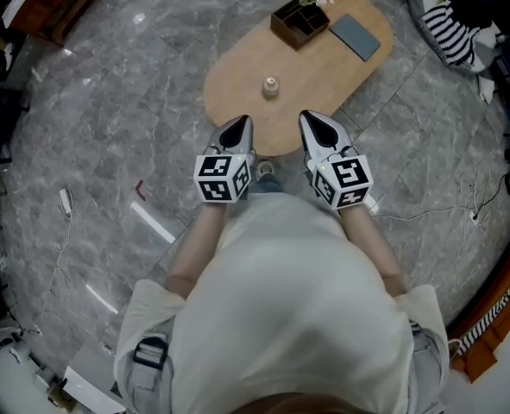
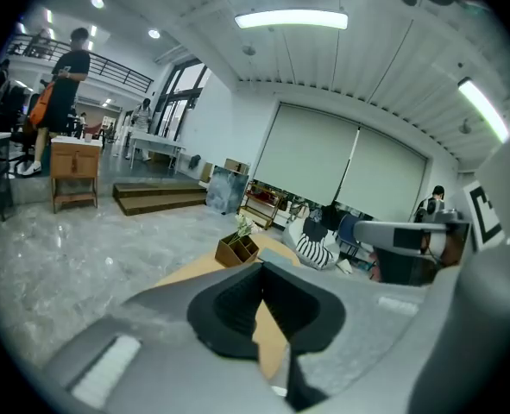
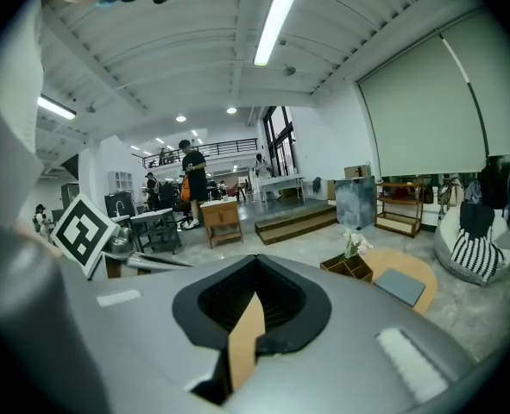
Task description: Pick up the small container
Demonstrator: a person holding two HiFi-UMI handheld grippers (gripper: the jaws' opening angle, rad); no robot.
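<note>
The small container (image 1: 271, 85), a pale round jar with a lid, stands alone near the middle of the oval wooden table (image 1: 237, 80) in the head view. Both grippers hover side by side over the table's near edge, short of the jar and not touching it. My left gripper (image 1: 236, 134) has its jaws together with nothing between them. My right gripper (image 1: 321, 133) looks the same, tips meeting and empty. In the left gripper view (image 2: 261, 267) and the right gripper view (image 3: 255, 259) the closed jaws hide the jar; only a slit of tabletop shows.
A dark wooden organiser box (image 1: 299, 21) with flowers and a grey pad (image 1: 355, 37) lie at the table's far end. A striped cushion (image 1: 451, 31) sits on the floor beyond. Cables and a white strip (image 1: 154, 222) lie on the marble floor. People stand far off in the room.
</note>
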